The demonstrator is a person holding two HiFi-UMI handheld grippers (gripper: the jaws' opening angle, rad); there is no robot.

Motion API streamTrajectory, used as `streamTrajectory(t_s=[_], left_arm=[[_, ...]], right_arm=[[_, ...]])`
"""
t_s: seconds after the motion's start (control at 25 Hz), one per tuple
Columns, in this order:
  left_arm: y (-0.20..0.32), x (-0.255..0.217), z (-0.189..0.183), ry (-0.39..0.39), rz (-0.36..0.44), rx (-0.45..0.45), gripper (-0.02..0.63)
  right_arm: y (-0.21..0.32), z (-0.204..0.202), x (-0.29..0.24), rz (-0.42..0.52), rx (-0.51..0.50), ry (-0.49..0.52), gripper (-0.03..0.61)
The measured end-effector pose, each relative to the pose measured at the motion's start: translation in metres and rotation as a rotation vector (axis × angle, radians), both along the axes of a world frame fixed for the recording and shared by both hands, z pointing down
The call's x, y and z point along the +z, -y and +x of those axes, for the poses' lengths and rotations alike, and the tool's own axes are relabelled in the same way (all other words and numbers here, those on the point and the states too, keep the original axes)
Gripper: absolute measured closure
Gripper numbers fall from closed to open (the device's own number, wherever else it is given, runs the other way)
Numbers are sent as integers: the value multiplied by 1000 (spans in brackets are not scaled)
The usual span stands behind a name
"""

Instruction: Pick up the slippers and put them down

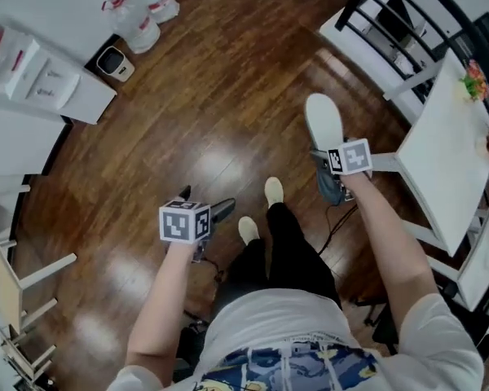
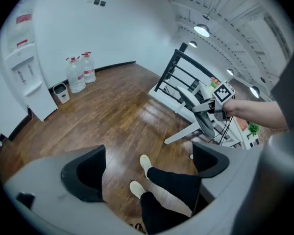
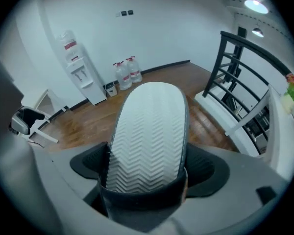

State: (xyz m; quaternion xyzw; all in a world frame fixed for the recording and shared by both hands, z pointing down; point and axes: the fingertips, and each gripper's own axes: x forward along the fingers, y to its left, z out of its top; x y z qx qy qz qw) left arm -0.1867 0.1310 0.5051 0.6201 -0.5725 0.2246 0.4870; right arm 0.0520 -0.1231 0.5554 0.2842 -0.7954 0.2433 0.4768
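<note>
The slipper (image 3: 149, 131) has a pale grey-white sole ridged in a chevron zigzag pattern and a dark grey strap. The right gripper (image 3: 147, 166) and left gripper (image 2: 148, 166) are light grey with black pads (image 3: 208, 168). Each marker cube (image 1: 185, 221) is white with black square patterns. The floor (image 1: 204, 80) is glossy reddish-brown wood planking. The person wears black trousers (image 1: 281, 251), cream shoes (image 1: 248, 230) and a white top (image 1: 277, 316). The railing (image 3: 235, 77) is black and the walls (image 3: 152, 23) are white.

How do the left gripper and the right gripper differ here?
The right gripper is shut on a slipper, its zigzag sole facing the camera; the left gripper is open with nothing between its jaws. The right gripper is nearer the white table, the left gripper beside the person's legs. Both carry a marker cube.
</note>
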Motion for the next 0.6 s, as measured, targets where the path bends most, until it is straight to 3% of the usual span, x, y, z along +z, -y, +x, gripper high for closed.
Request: streamTrajectory(t_s=[0.2, 0.44, 0.6], left_arm=[[42, 163, -26, -43, -104, -145, 60], [124, 443, -29, -102, -147, -163, 60], [146, 579, -53, -107, -195, -200, 60]], right_arm=[[34, -90, 205, -81, -104, -28, 81], [78, -148, 516, -126, -208, -104, 81], [73, -166, 653, -154, -255, -121, 81]])
